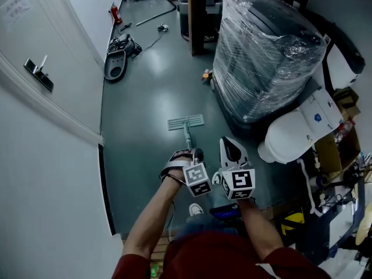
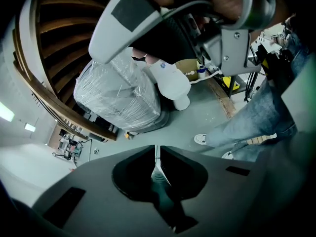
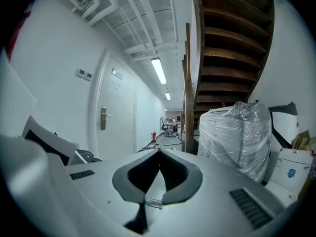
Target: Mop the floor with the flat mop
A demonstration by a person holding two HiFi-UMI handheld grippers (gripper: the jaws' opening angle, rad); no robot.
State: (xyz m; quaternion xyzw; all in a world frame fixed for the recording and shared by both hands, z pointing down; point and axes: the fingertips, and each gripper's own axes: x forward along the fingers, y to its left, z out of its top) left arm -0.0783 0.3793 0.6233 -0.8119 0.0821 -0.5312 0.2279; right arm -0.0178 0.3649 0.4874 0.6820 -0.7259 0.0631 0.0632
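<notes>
The flat mop (image 1: 186, 122) lies with its grey pad flat on the dark green floor, and its pole runs back towards me. My left gripper (image 1: 195, 154) is shut on the mop's teal handle (image 2: 160, 184), which passes between the dark jaws in the left gripper view. My right gripper (image 1: 228, 143) hangs just right of the left one, its white jaws shut with nothing between them. In the right gripper view the right gripper (image 3: 159, 151) points down the corridor, jaw tips touching. The right gripper (image 2: 148, 28) also fills the top of the left gripper view.
A large plastic-wrapped bundle (image 1: 264, 57) stands right of the mop, with white toilet-like fixtures (image 1: 293, 133) beside it. A white wall and door (image 1: 38, 73) line the left. A grey tool (image 1: 118, 60) and cables lie further up the corridor. My shoe (image 1: 196, 210) is below the grippers.
</notes>
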